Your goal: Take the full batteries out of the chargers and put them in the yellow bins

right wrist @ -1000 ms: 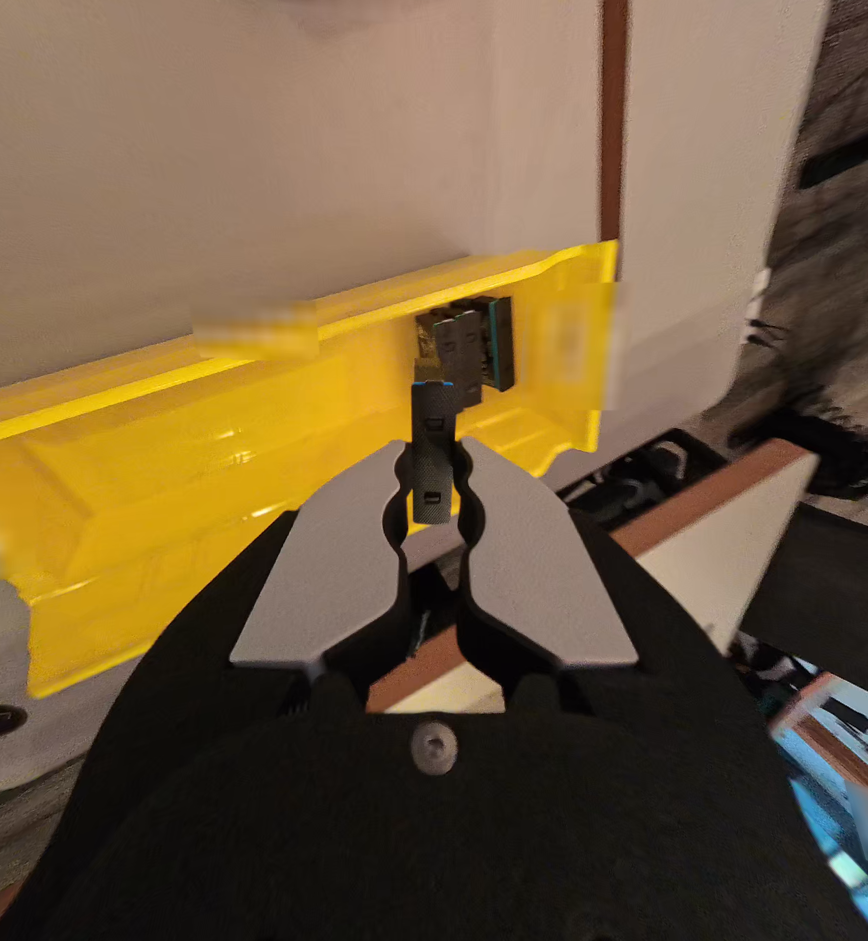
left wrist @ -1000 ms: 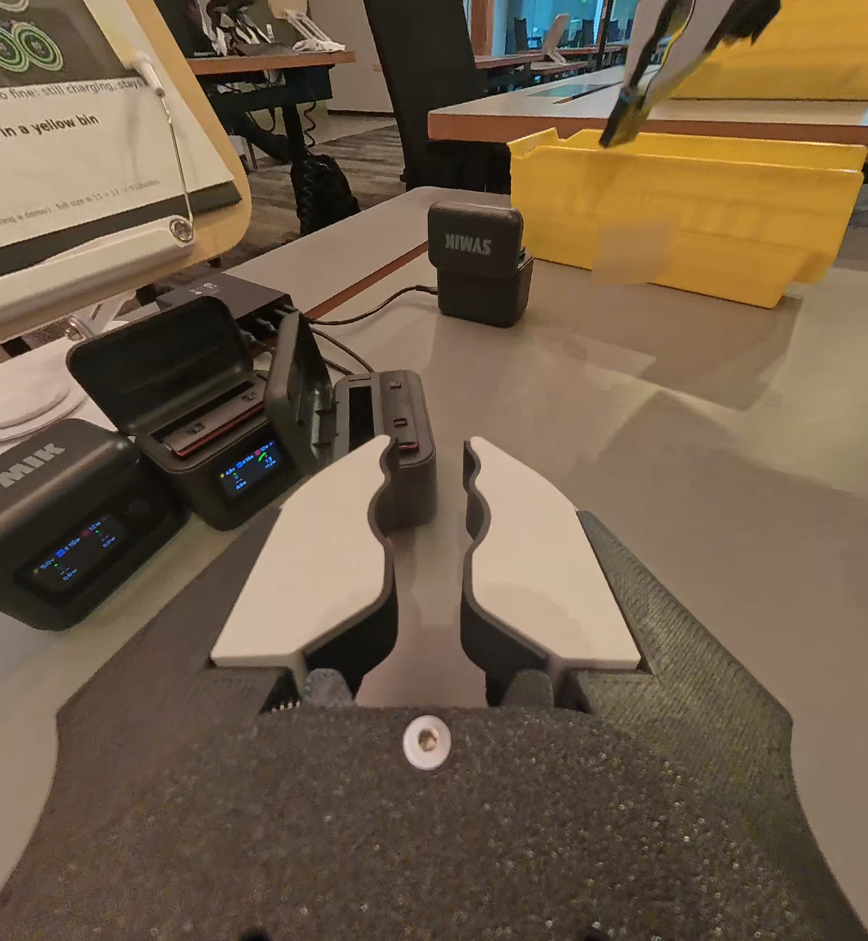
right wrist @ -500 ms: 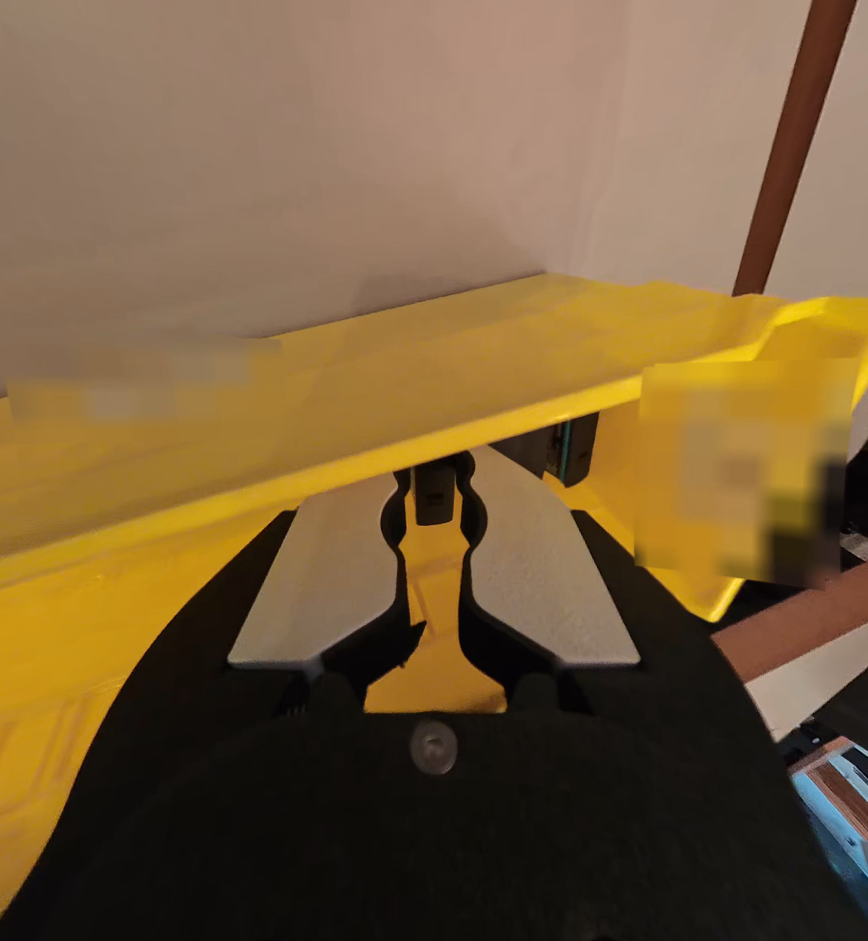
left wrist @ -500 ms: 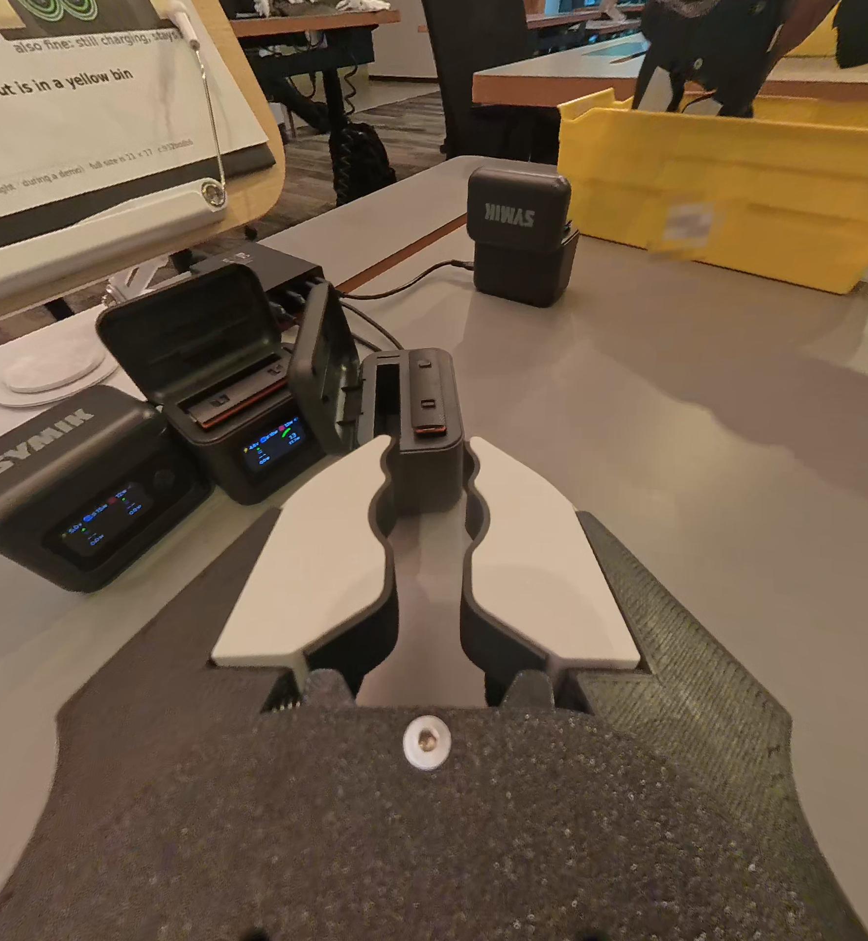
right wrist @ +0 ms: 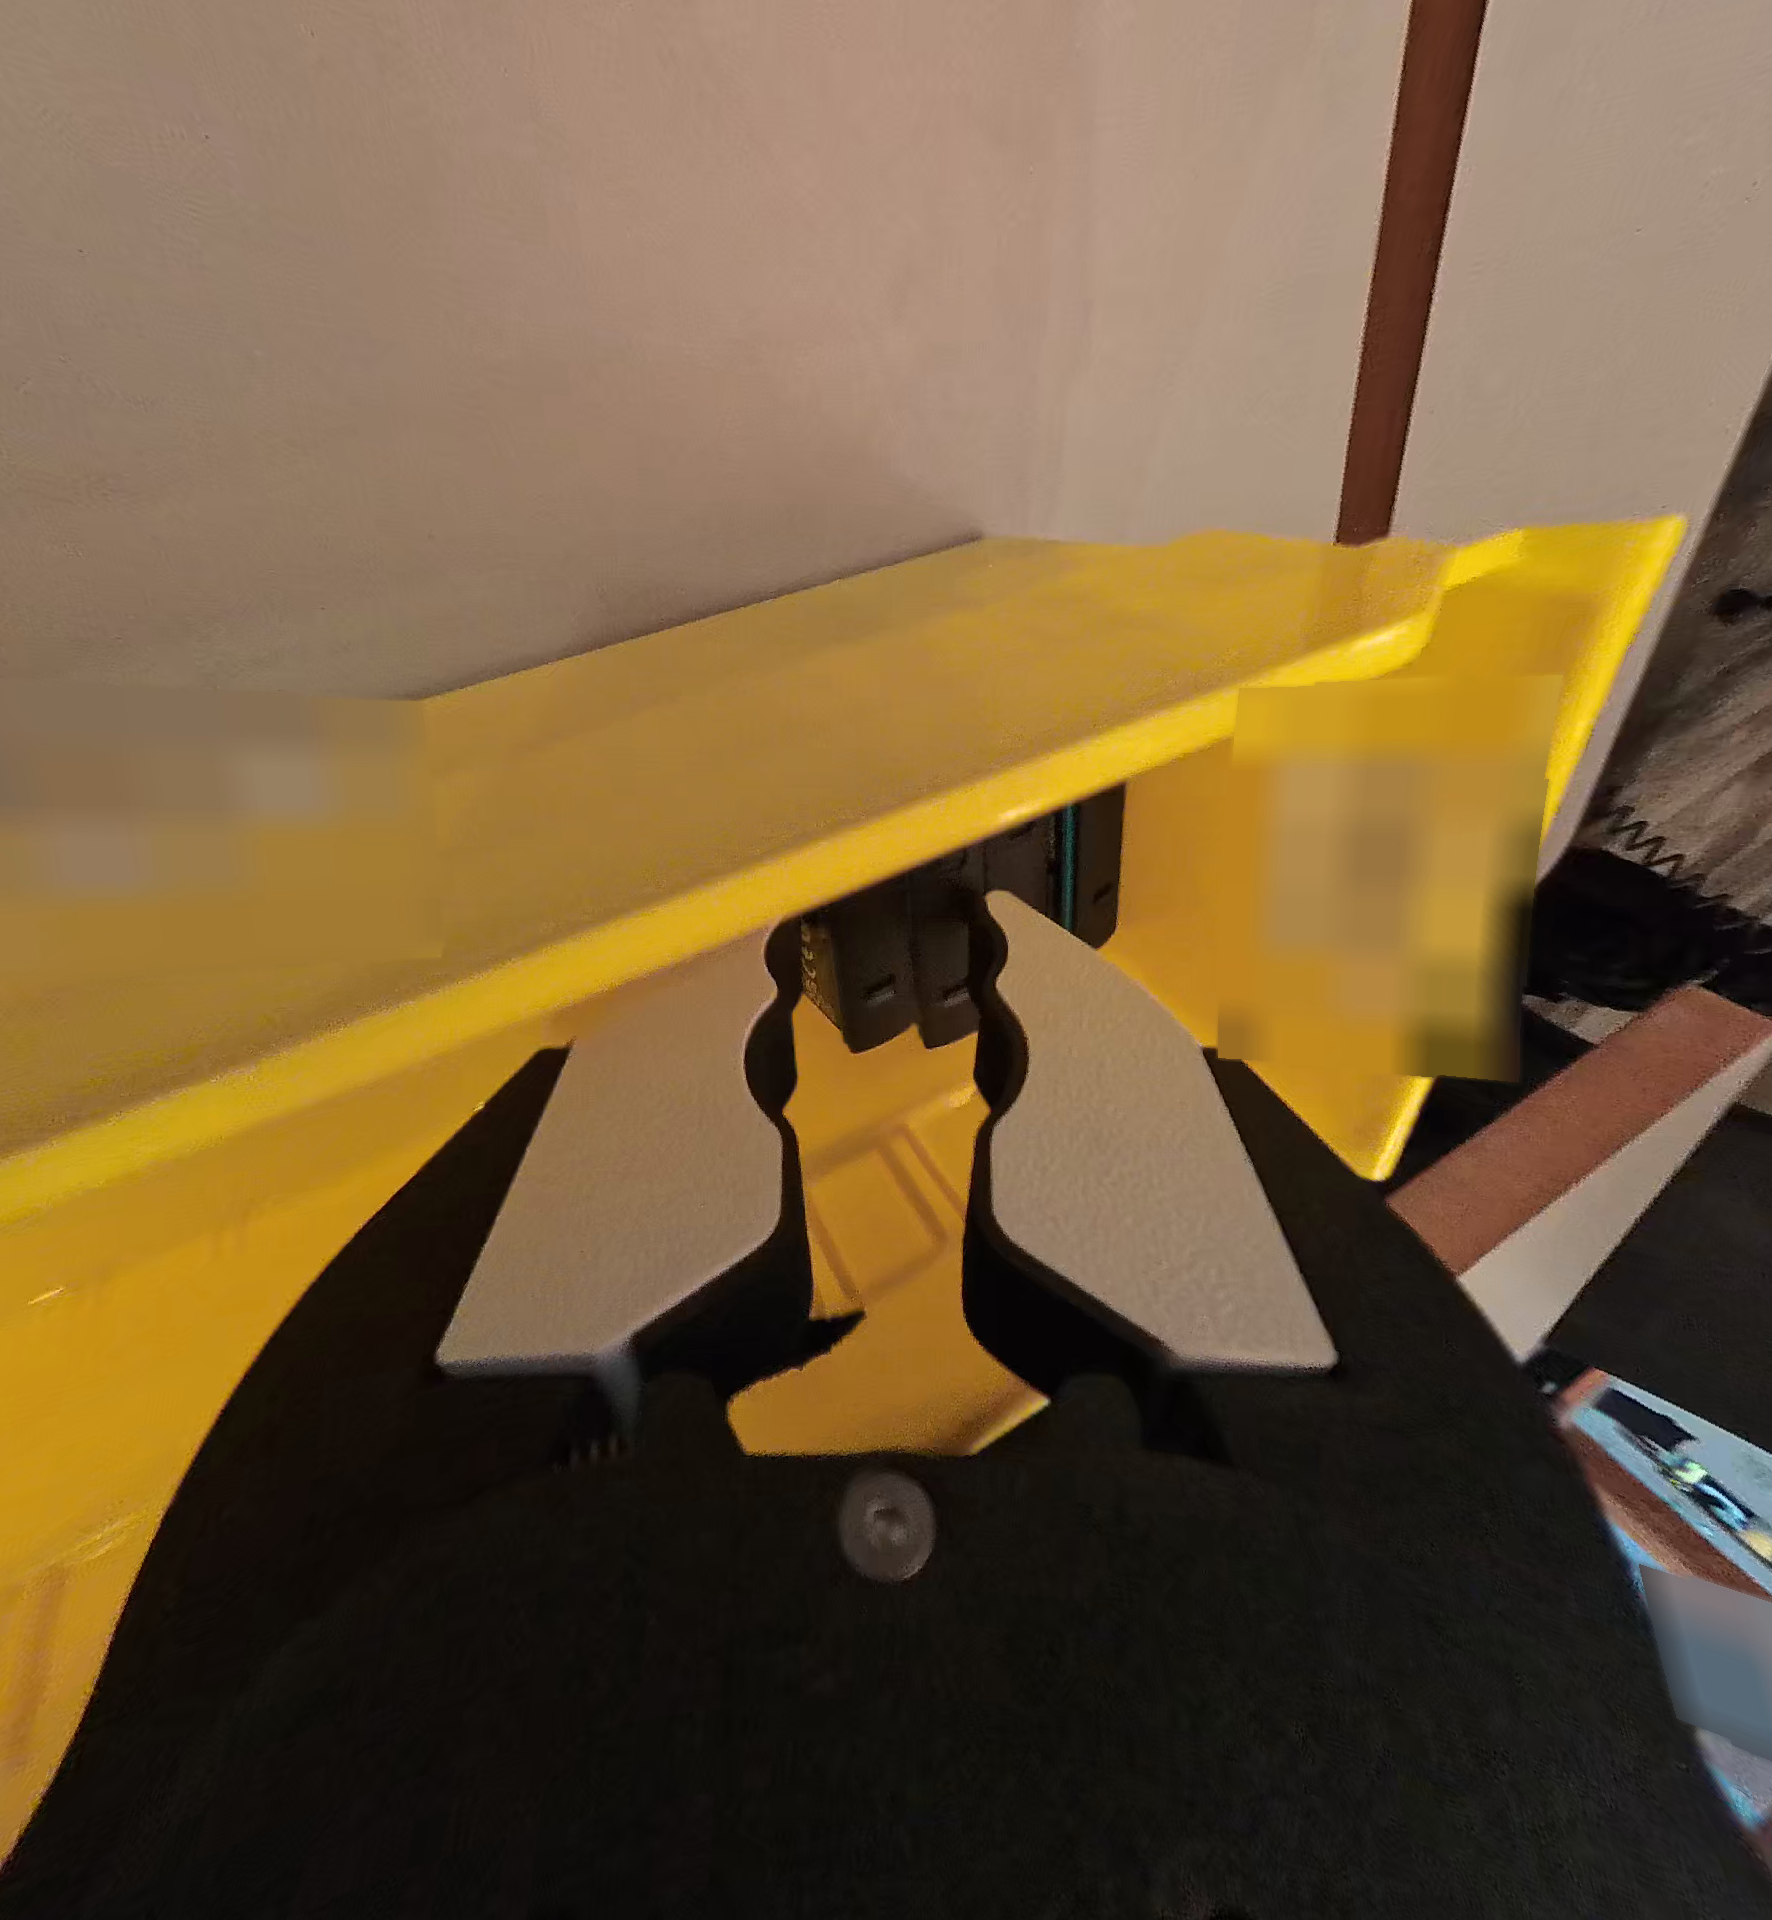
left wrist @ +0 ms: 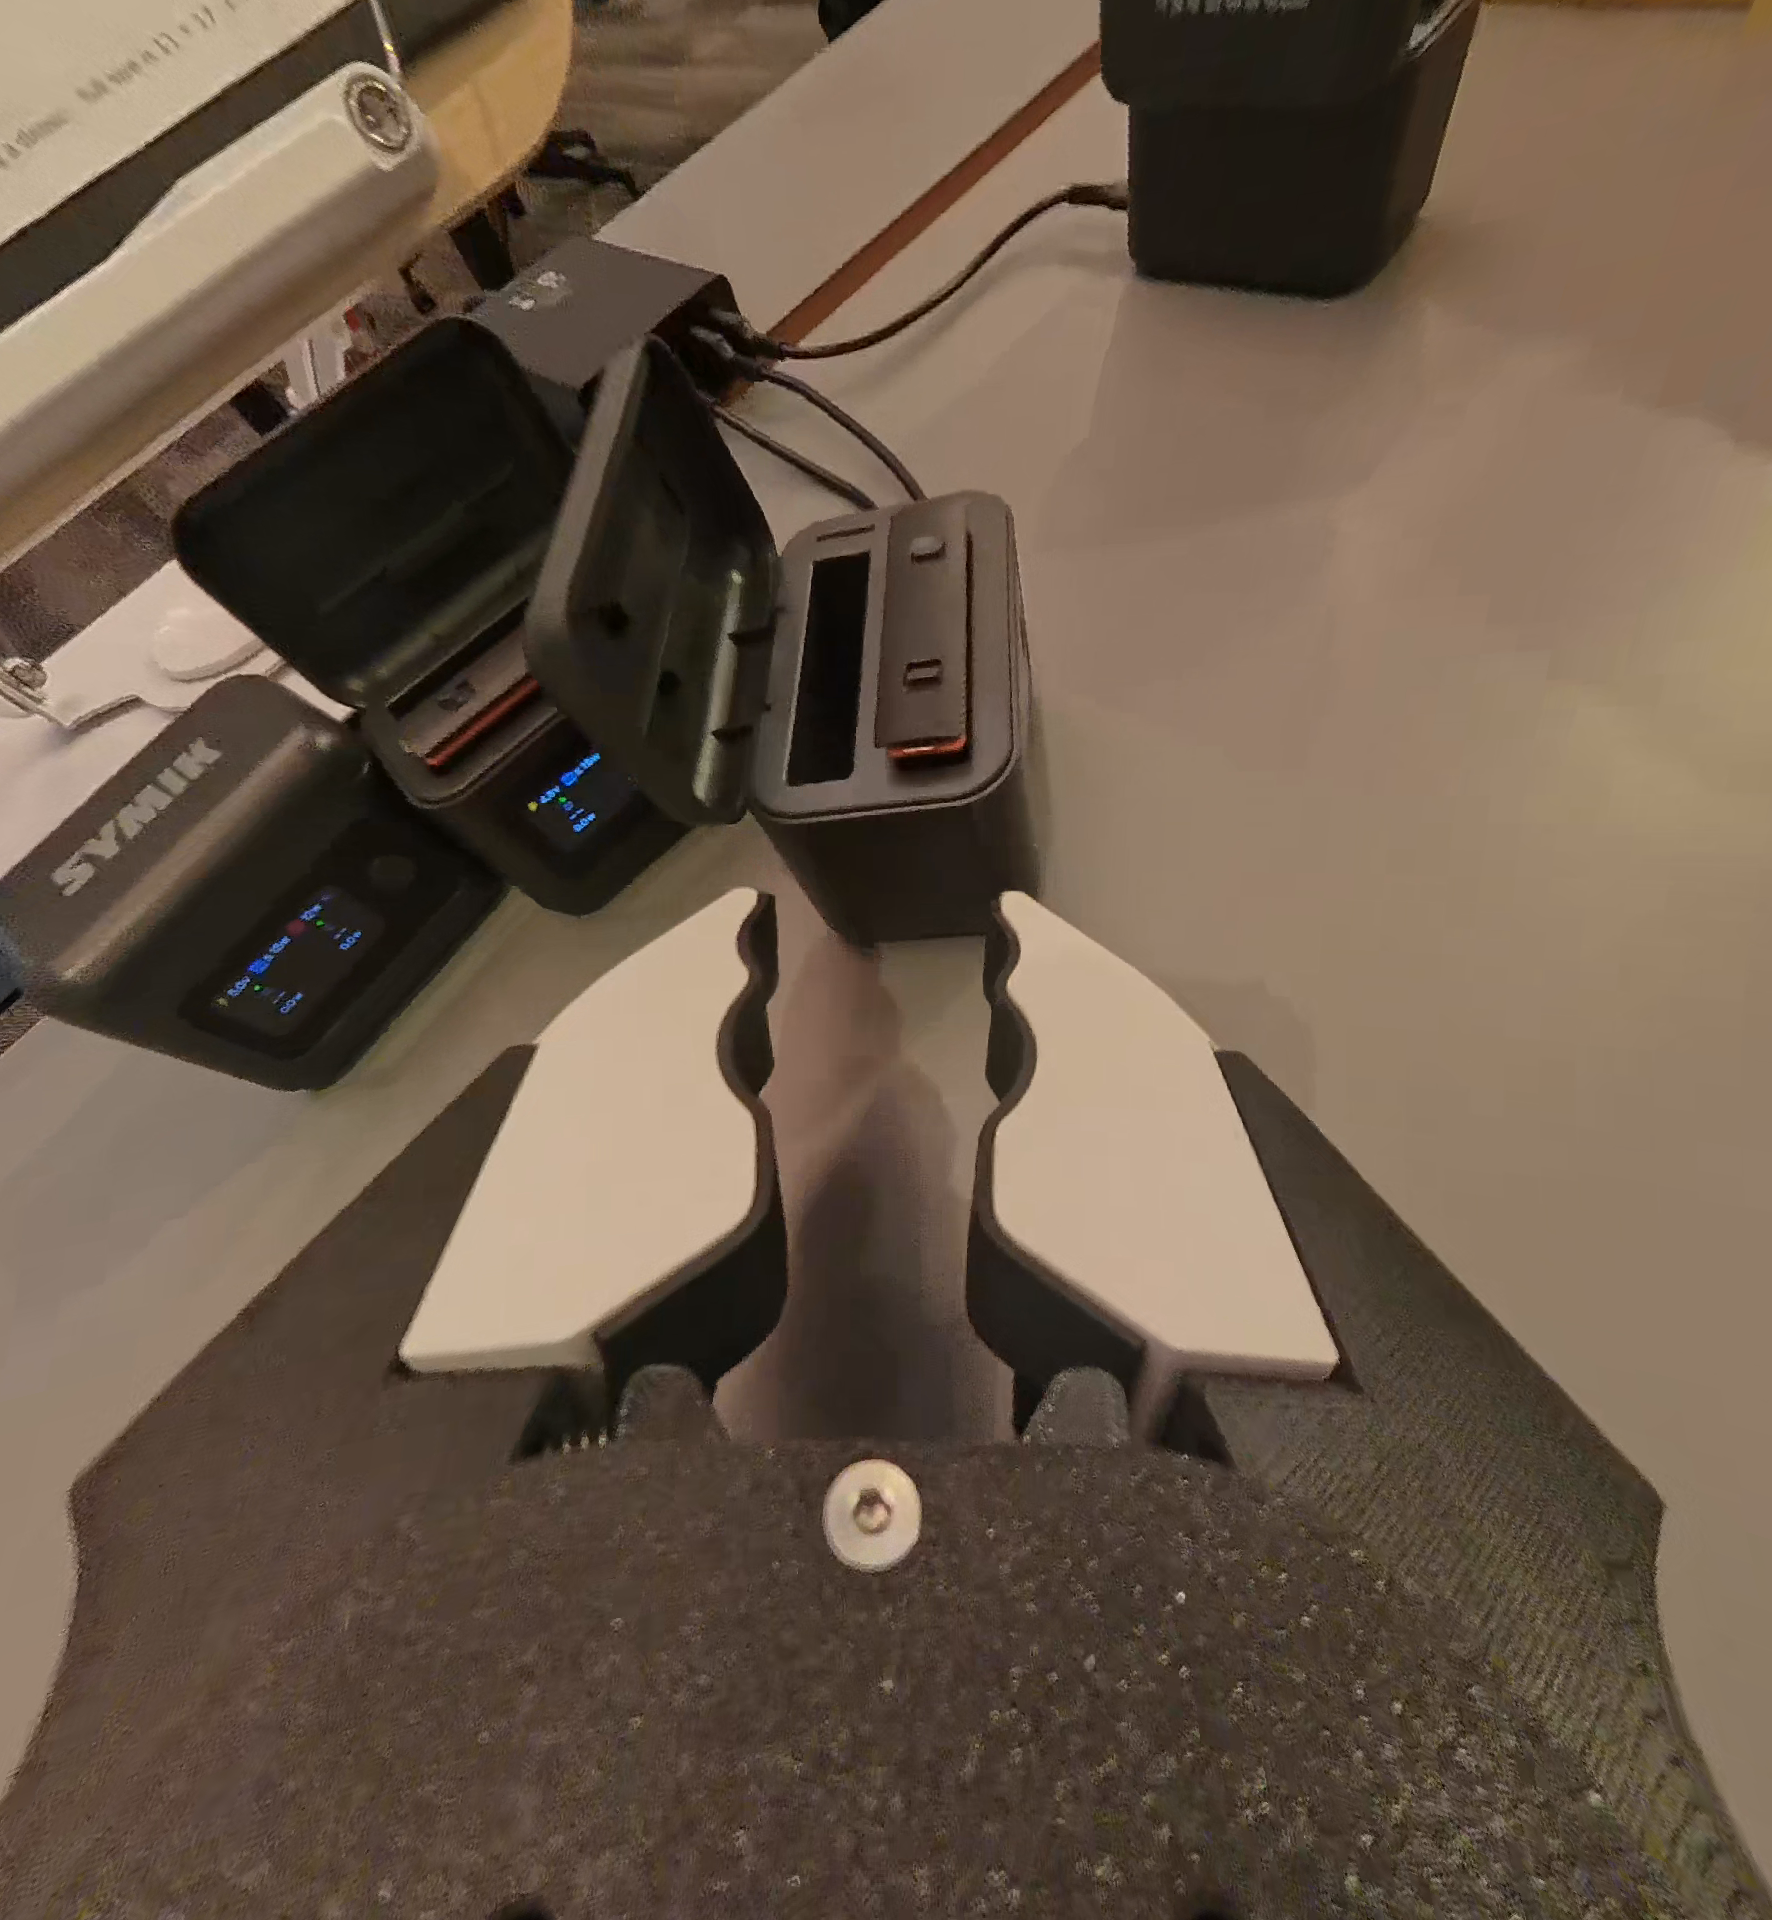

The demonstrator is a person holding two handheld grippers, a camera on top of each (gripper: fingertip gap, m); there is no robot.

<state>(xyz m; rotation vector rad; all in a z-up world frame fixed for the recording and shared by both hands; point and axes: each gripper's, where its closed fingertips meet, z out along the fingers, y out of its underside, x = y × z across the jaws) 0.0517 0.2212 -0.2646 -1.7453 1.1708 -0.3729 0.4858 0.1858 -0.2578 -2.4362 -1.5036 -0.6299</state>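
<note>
In the left wrist view, my left gripper [left wrist: 882, 925] is open and empty, its tips just short of an open black charger [left wrist: 903, 821]. That charger holds one battery [left wrist: 923, 644] with a red end in its right slot; its left slot is empty. A second open charger [left wrist: 508, 748] to the left holds a battery with a red edge. In the right wrist view, my right gripper [right wrist: 887, 935] is open and empty inside the yellow bin [right wrist: 653, 790]. Several black batteries [right wrist: 882, 982] lie in the bin just beyond the fingertips, partly hidden by the bin's rim.
A closed charger [left wrist: 227, 894] with a lit display sits at the left, and another closed charger [left wrist: 1277, 135] at the far right. A black power hub [left wrist: 601, 301] with cables lies behind the open chargers. A sign board [left wrist: 134, 177] overhangs at the top left. Left tips to right tips: about 45 cm. Measured from the fingertips, the black power hub [left wrist: 601, 301] is 30 cm or so from the left gripper and 35 cm from the right.
My right gripper went down into the yellow bin, opened and let go of its battery. My left gripper opened wider and now looks down on the open charger.
</note>
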